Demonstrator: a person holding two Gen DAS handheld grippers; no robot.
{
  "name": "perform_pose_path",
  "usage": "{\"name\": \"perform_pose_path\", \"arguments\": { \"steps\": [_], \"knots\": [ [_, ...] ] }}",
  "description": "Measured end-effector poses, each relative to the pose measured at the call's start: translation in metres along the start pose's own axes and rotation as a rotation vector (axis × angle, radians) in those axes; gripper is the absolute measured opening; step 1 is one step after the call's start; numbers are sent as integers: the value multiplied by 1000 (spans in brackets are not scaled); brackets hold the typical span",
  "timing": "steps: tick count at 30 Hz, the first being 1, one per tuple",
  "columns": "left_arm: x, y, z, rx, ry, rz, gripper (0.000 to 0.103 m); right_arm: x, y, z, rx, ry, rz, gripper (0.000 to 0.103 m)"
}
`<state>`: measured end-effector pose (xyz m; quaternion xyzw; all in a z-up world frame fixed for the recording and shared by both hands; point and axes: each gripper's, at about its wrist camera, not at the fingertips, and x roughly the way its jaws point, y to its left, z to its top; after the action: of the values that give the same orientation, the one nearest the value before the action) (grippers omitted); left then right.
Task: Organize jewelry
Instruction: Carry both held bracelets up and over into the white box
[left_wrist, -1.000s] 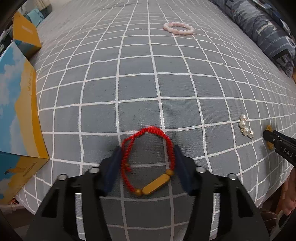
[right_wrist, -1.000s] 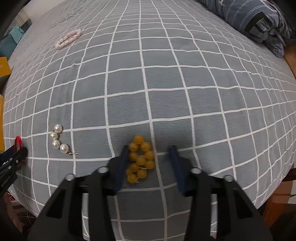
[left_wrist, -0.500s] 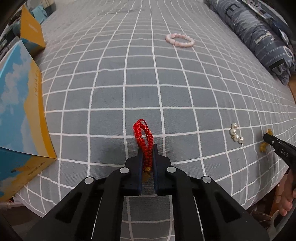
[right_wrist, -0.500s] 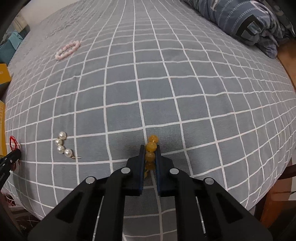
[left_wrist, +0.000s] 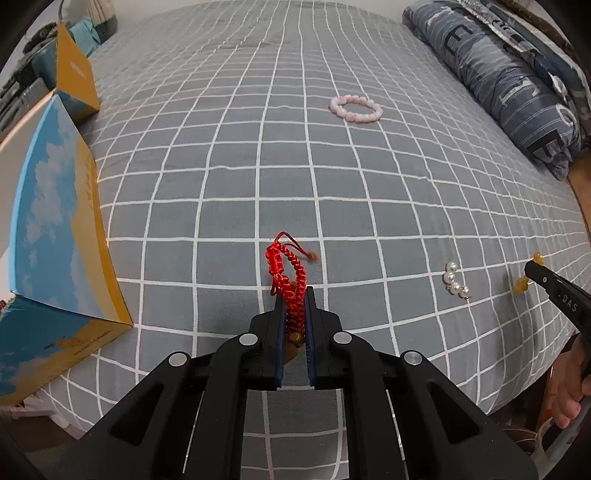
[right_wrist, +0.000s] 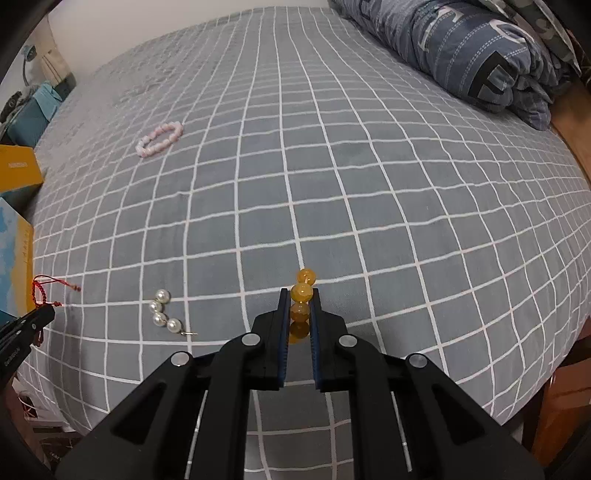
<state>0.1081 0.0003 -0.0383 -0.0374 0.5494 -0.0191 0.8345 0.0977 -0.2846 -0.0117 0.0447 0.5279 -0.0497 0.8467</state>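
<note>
Bed cover (left_wrist: 258, 177): grey with white grid, fills both wrist views; bears all loose jewelry.
Folded quilt (right_wrist: 472, 51): blue-grey, printed letters, at 1 o'clock along the far right edge of the cover.
Blue-and-yellow box (left_wrist: 55, 240): sky-and-sand print, at 9 o'clock in left view, lying on the cover's left edge; smaller yellow box (left_wrist: 75, 74) beyond it at 10 o'clock.
Left gripper (left_wrist: 294, 295): clenched on red braided bracelet (left_wrist: 288, 269); loop squeezed flat between the pads, upper part sticking out past the tips, tan bead visible low between the jaws.
Right gripper (right_wrist: 299, 295): clamped on amber bead bracelet (right_wrist: 302, 291); beads stacked in a line between the pads, top one poking past the tips.
Pink bead bracelet (left_wrist: 355, 108): closed ring lying flat at 1 o'clock in left view, well apart from both grippers.
Pearl earring (right_wrist: 162, 312): four pearls in a short curved row with a small metal hook, on the cover at 9 o'clock of right gripper, between the two grippers.
Hand (left_wrist: 567, 384): partly seen at 4 o'clock in left view, gripping the right tool's handle.
</note>
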Motion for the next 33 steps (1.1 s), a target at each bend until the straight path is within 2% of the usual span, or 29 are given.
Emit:
{"name": "perform_pose_path", "arguments": {
  "steps": [17,21,25,33],
  "knots": [
    [-46,-1,5,47,-204,-33,8,-13,28,-6,-45,-167,20,9],
    [-57,0,6,48,-248,-17,8,-21,38,-4,-67,-215,27,9],
    [-69,2,7,47,-267,-25,8,-25,48,-4,-95,-230,26,9],
    [-84,15,9,33,-300,24,8,-28,70,-3,-116,-238,15,9]
  ]
}}
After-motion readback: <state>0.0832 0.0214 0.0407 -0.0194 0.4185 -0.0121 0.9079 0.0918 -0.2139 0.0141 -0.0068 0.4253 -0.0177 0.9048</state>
